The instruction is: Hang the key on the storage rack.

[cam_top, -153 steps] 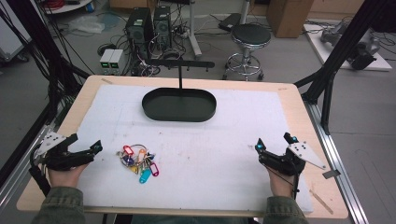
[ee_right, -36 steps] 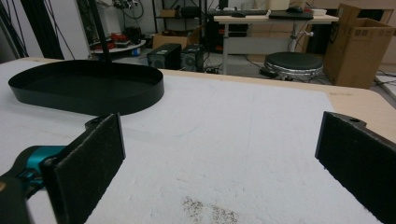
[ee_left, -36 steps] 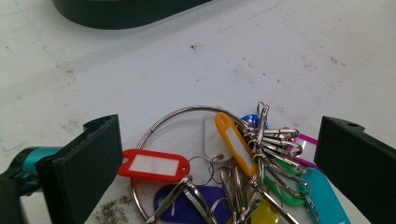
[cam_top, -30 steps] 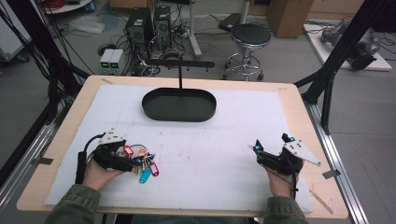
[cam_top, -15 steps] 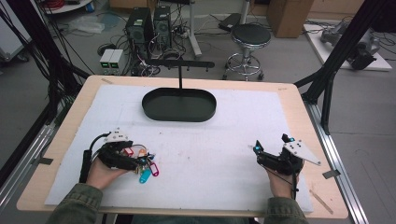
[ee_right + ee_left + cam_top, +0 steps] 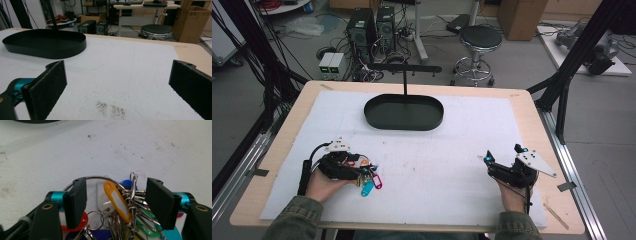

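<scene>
Left hand-held gripper [image 6: 116, 202] jaws astride key bunch [image 6: 120, 202]; black tray [image 6: 404, 112] empty.

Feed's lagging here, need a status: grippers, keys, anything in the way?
Left gripper open, straddling key bunch on the mat. Right gripper open, nothing between its jaws. Black tray farther back, clear of both.
</scene>
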The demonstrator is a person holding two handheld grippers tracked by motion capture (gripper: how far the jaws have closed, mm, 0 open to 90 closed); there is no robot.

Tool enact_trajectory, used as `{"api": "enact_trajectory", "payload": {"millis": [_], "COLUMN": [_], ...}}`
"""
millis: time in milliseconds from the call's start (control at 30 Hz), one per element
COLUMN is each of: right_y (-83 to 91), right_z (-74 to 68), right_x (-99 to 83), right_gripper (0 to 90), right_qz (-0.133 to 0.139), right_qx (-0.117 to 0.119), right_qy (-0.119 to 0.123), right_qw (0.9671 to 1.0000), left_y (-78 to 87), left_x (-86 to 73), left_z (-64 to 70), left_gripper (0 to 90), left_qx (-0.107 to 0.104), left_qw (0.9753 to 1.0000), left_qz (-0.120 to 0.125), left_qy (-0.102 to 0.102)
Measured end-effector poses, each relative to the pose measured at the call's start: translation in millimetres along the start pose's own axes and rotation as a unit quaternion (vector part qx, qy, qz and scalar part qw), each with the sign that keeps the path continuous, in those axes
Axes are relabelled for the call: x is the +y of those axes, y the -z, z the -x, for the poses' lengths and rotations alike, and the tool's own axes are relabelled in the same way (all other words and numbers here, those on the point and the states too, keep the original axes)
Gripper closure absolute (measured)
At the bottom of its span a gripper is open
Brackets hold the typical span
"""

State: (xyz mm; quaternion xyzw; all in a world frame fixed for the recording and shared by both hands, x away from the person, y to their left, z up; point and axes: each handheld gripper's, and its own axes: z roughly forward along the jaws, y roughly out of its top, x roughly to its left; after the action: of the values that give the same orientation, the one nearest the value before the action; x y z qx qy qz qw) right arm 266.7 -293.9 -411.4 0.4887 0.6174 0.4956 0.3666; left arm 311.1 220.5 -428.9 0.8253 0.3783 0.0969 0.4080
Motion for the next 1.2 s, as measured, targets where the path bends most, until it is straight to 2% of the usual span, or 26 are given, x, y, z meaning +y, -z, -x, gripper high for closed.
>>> {"api": "enact_trajectory", "payload": {"millis": [133,267,300,400,533,700,800,900,1167,1200], "right_y": [0.3,-0.6,-0.6,-0.8,-1.1,-0.5,-0.2,-0.7,-1.0,-1.1], "right_z": [0.8,-0.6,-0.6,-1.0,-0.8,-0.7,-0.5,-0.7,-0.5,-0.5], "right_x": [0.0,-0.3,-0.3,-0.3,-0.4,-0.4,-0.4,-0.4,-0.5,-0.5], "right_gripper": [0.4,0.5,0.5,0.4,0.5,0.4,0.4,0.5,0.4,0.4], "right_qz": [0.000,-0.007,-0.007,-0.007,-0.004,-0.005,-0.005,-0.005,-0.004,-0.004], "right_qx": [-0.001,-0.002,-0.002,-0.004,-0.005,-0.007,-0.007,-0.008,-0.008,-0.008], "right_qy": [0.000,0.003,0.003,0.008,0.011,0.013,0.012,0.014,0.015,0.015], "right_qw": [1.0000,1.0000,1.0000,0.9999,0.9999,0.9999,0.9999,0.9999,0.9998,0.9998], "left_y": [-2.9,-2.2,-2.5,-4.4,-3.5,-3.1,-2.3,-0.8,0.3,1.5], "left_x": [-0.6,-0.5,-0.5,-0.9,-0.9,-1.0,-1.0,-0.9,0.0,1.1], "left_z": [-1.1,-1.6,-2.3,-4.2,-5.6,-7.1,-7.5,-7.6,-4.1,-3.1], "left_gripper": [44.9,50.6,50.6,58.0,64.0,76.4,78.5,83.9,84.4,84.4], "left_qx": [-0.001,-0.004,-0.006,-0.016,-0.015,-0.031,-0.035,-0.037,-0.035,-0.033], "left_qw": [1.0000,1.0000,1.0000,0.9997,0.9996,0.9992,0.9990,0.9990,0.9994,0.9994], "left_qz": [-0.009,-0.004,-0.006,-0.015,-0.010,-0.007,-0.004,0.001,0.001,0.002], "left_qy": [-0.002,0.003,0.004,0.014,0.021,0.024,0.027,0.025,0.007,0.000]}}
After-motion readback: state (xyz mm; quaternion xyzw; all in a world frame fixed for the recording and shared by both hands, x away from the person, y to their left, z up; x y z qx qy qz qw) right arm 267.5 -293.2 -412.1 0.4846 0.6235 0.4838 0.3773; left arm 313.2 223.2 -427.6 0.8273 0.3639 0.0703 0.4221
